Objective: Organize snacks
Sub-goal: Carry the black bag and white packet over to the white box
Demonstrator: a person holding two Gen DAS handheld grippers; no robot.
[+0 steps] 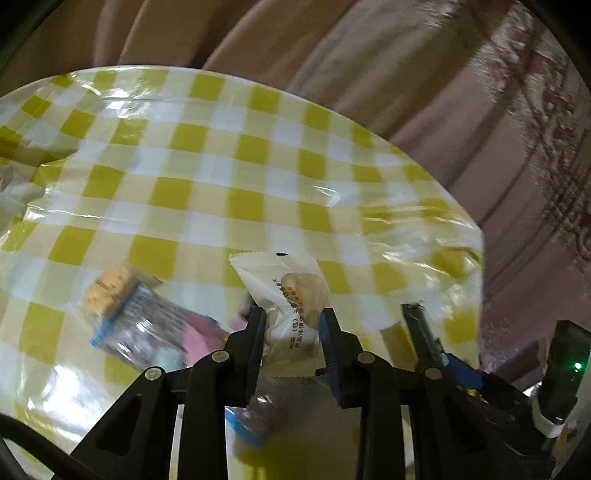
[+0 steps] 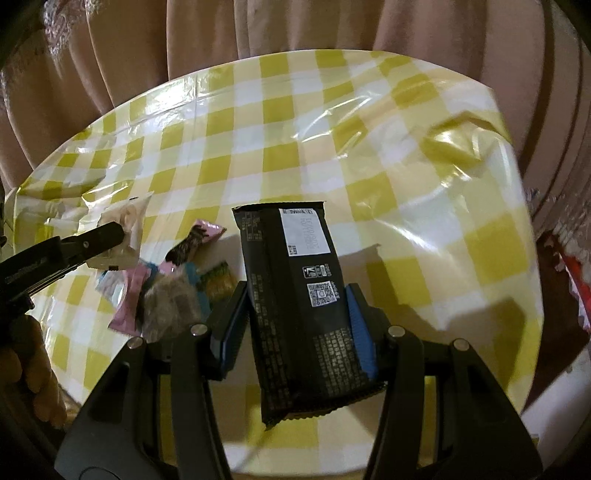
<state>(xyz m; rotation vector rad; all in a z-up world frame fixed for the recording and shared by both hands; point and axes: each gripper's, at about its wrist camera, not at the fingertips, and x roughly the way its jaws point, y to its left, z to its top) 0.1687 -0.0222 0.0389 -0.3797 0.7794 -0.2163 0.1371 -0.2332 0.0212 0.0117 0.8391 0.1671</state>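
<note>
Left gripper (image 1: 291,317), at lower centre of the left wrist view, with jaws pinching a cream-white crimped snack packet (image 1: 286,295) lifted above the yellow-and-white checked plastic-covered tabletop (image 1: 207,155). Right gripper (image 2: 297,306), at lower centre of the right wrist view, with jaws clamped on a long black foil snack bar wrapper (image 2: 299,295) printed with a white label. Loose pile of small pink, blue and clear wrapped snacks (image 2: 166,291) on the tabletop at left of that view, beige curtain (image 2: 258,29) across the top.
</note>
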